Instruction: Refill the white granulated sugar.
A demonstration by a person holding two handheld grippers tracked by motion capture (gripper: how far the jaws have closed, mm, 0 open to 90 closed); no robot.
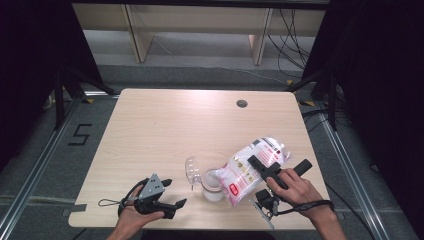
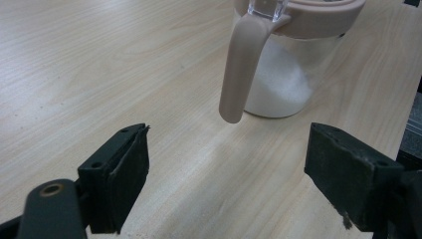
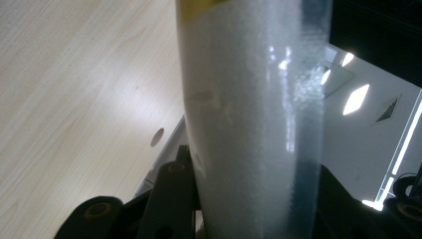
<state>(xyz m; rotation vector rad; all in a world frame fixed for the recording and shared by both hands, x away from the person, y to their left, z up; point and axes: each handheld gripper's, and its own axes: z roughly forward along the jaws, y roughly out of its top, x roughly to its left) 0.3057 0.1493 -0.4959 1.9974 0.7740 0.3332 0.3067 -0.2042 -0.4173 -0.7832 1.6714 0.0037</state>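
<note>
A clear plastic bag of white granules [image 1: 250, 170] with red print hangs tilted over a small jar [image 1: 212, 186] near the table's front edge. My right gripper [image 1: 257, 167] is shut on the bag, which stands between its jaws in the right gripper view as a white column [image 3: 249, 124]. The jar has a pink rim and a pink handle [image 2: 241, 64], some white granules at the bottom [image 2: 278, 87], and a clear lid [image 1: 191, 171] flipped open to its left. My left gripper [image 1: 175, 192] rests left of the jar, open and holding nothing [image 2: 229, 149].
The light wooden table [image 1: 165, 130] has a round cable hole [image 1: 242, 103] at the back right. Beyond it stand pale shelf legs [image 1: 137, 35] and loose cables on the floor [image 1: 290, 40]. Dark curtains and stand legs flank both sides.
</note>
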